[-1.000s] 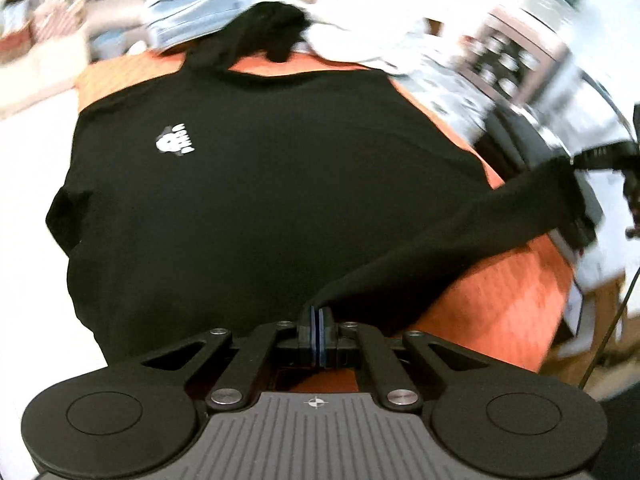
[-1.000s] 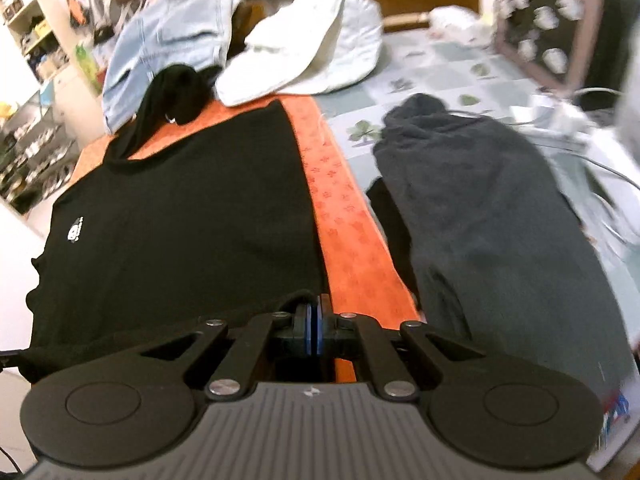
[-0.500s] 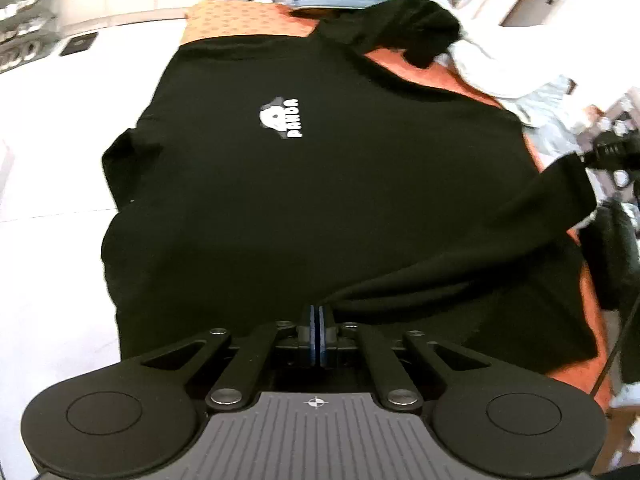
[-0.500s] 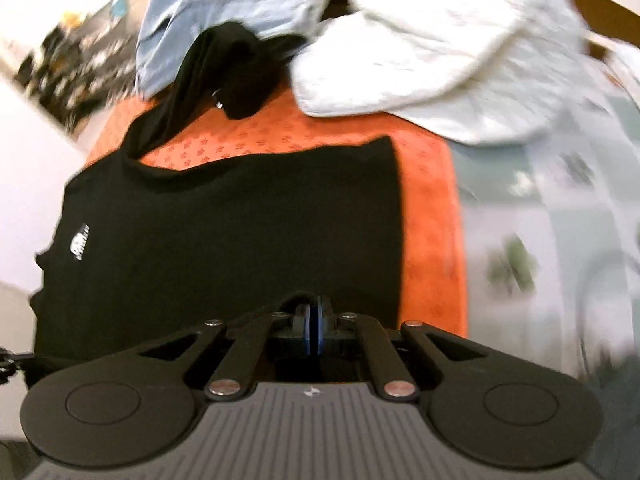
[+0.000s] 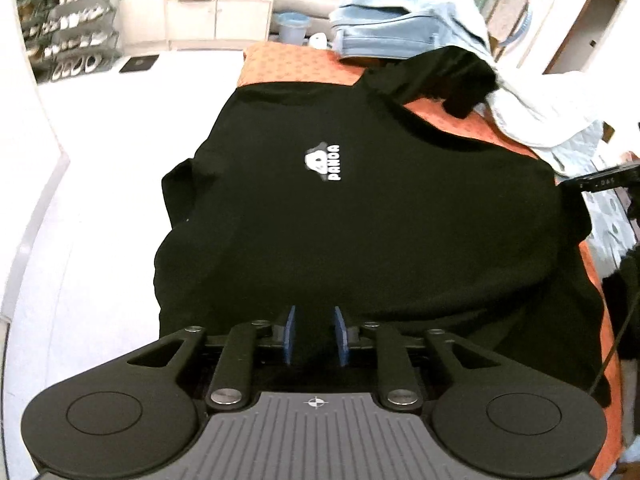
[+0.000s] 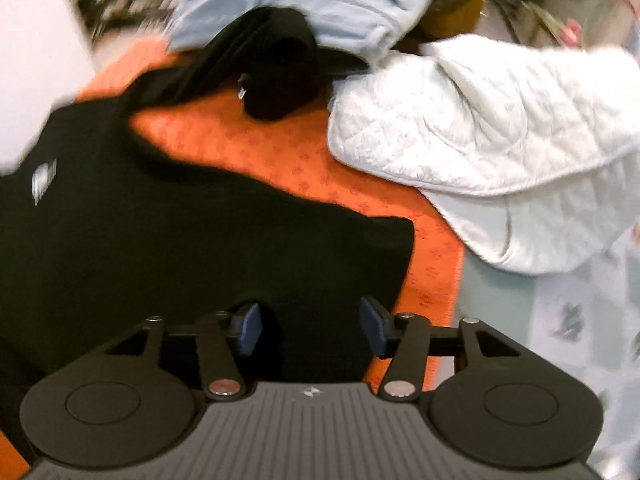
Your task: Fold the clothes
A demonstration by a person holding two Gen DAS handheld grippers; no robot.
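The black shirt [image 5: 380,220] lies flat on the orange desk [image 5: 296,68], its long axis running 6 to 12 from both grippers. Left gripper [image 5: 315,334] and right gripper [image 6: 310,328] hover over its near hem, jaws parted, holding nothing.

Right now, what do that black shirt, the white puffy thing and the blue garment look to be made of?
Black shirt: soft matte knit, probably cotton; it drapes limply, with a printed logo.
White quilted piece: padded fabric, shown by stitched diamond quilting.
Blue garment: likely denim; pale blue with thick stitched seams.
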